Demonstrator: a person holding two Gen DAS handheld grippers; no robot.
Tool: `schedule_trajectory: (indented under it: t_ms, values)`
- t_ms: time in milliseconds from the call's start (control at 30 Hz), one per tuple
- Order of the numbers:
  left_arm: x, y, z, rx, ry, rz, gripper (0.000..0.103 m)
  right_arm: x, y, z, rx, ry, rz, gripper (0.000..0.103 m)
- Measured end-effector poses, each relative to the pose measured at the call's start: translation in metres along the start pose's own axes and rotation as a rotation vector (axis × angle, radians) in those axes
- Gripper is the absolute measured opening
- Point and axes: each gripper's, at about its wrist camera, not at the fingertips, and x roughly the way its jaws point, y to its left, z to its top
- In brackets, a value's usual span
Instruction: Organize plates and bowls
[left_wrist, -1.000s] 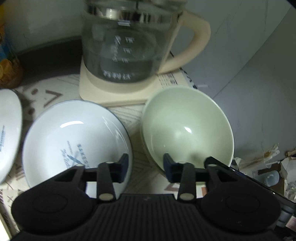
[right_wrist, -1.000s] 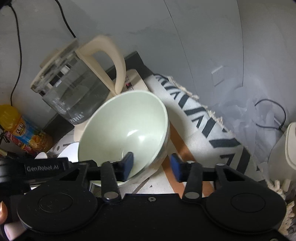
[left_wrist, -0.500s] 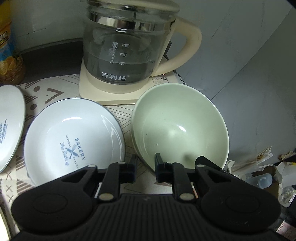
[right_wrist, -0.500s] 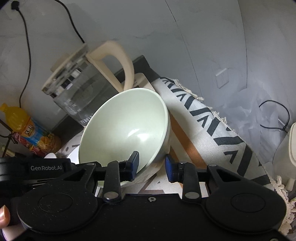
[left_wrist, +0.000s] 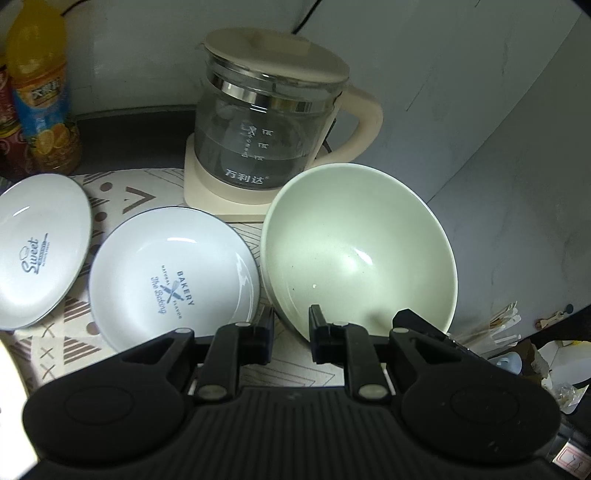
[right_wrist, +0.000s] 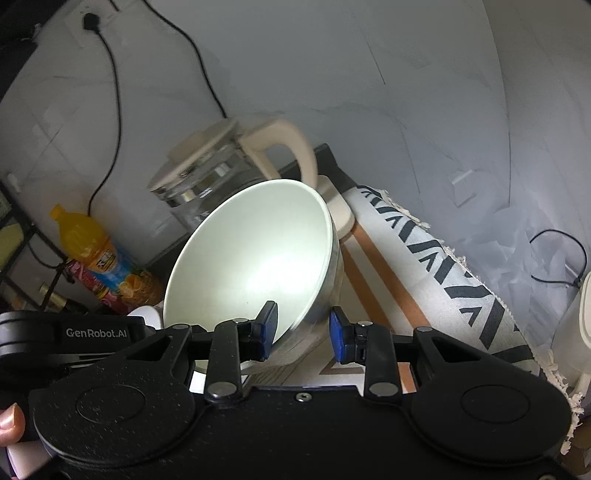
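Observation:
A pale green bowl (left_wrist: 354, 251) is tilted and held up off the patterned cloth (left_wrist: 122, 192), in front of the kettle. My left gripper (left_wrist: 291, 325) is shut on its near rim, one finger inside and one outside. From the other side my right gripper (right_wrist: 300, 328) is shut on the same bowl (right_wrist: 251, 258), with the wall between its blue pads. A white "Bakery" plate (left_wrist: 170, 280) lies left of the bowl, and a white "Sweet" plate (left_wrist: 37, 251) lies farther left. What is beneath the bowl is hidden.
A glass kettle (left_wrist: 266, 133) on a cream base stands right behind the bowl. An orange juice bottle (left_wrist: 40, 92) stands at the back left by the wall. A black-and-white fringed runner (right_wrist: 443, 266) covers the table's right side. A cable (right_wrist: 561, 258) lies past it.
Both grippers closed from wider apart onto the green bowl's rim. Bowl and grippers have risen, so the kettle and plates now sit lower and farther off in view.

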Motion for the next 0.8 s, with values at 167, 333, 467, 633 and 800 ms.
schedule_trajectory:
  t_ms: [167,333,467,633,800]
  values:
    - [-0.016,0.005,-0.008,-0.011,-0.019,-0.004,0.017,-0.011,0.008,-0.005,-0.014,-0.007,0.010,0.030]
    - [-0.032,0.011,-0.017,-0.024,-0.035,-0.007,0.017,-0.024,0.019,-0.012,-0.042,-0.019,0.018,0.030]
    - [-0.046,0.016,-0.024,-0.026,-0.045,-0.012,0.017,-0.035,0.027,-0.017,-0.050,-0.023,0.022,0.030]
    - [-0.065,0.026,-0.033,-0.026,-0.047,-0.019,0.017,-0.050,0.043,-0.028,-0.063,-0.035,0.014,0.030]
    - [-0.087,0.040,-0.047,-0.026,-0.052,-0.029,0.017,-0.064,0.059,-0.047,-0.062,-0.028,-0.003,0.030]
